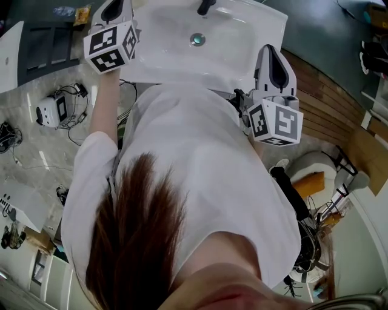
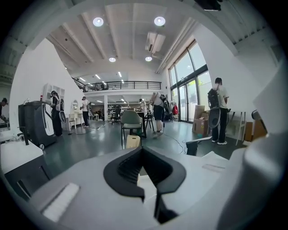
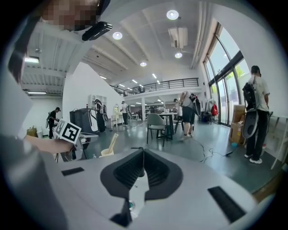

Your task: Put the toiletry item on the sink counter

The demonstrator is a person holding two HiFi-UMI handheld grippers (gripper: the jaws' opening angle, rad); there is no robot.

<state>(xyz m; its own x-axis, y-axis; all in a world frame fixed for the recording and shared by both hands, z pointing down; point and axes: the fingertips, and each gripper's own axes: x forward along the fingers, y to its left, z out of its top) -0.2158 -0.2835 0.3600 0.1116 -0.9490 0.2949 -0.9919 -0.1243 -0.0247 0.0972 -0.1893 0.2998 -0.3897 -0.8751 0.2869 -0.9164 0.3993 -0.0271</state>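
a cream cup (image 3: 107, 152) with a pale stick (image 3: 112, 140) standing in it is toward the left side of the white sink (image 1: 242, 60); whether it rests on the counter i cannot tell. the basin shows its drain (image 1: 197, 40). the cup is near the left gripper (image 2: 143, 150) but clear of its jaws, which are pressed tip to tip. the right gripper (image 3: 143, 155), at the sink's right edge, also has its jaws together.

two grippers (image 1: 115, 11) (image 1: 271, 57), one sink (image 1: 163, 36), one drain (image 1: 197, 40)

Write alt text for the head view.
Seen from above, a person in white stands at a white sink, a gripper in each hand: left gripper by the basin's left edge, right gripper beside its right edge. No toiletry item shows.
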